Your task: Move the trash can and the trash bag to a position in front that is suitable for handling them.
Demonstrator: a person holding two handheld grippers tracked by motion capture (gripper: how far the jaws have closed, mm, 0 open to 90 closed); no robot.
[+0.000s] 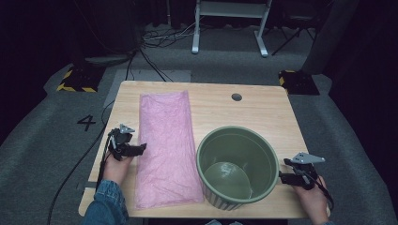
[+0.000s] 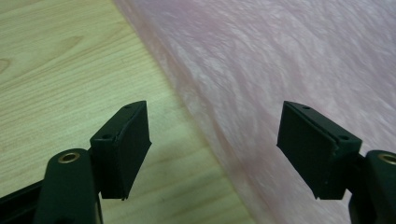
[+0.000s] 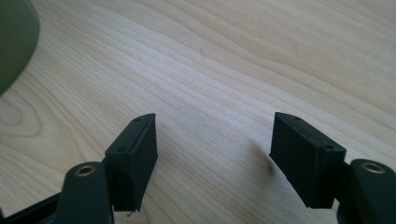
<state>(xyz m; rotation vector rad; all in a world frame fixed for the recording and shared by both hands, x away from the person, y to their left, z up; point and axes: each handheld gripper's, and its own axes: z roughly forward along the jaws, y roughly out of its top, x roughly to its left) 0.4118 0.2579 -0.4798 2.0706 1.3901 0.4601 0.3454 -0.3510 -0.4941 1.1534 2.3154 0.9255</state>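
I see my left tongs (image 1: 139, 149) spread wide with nothing between them, hovering low over the wooden surface (image 1: 216, 110) right at the left edge of the pink sheet (image 1: 167, 145). In the left gripper view that edge runs between the two black jaws, one jaw over bare wood, the other over the pink material. The sheet lies flat and lengthwise on the left half of the surface, just beside the green bucket (image 1: 238, 165), which stands upright at the front right. My right tongs (image 1: 282, 177) are also open and empty, close to the bucket's right wall, over bare wood.
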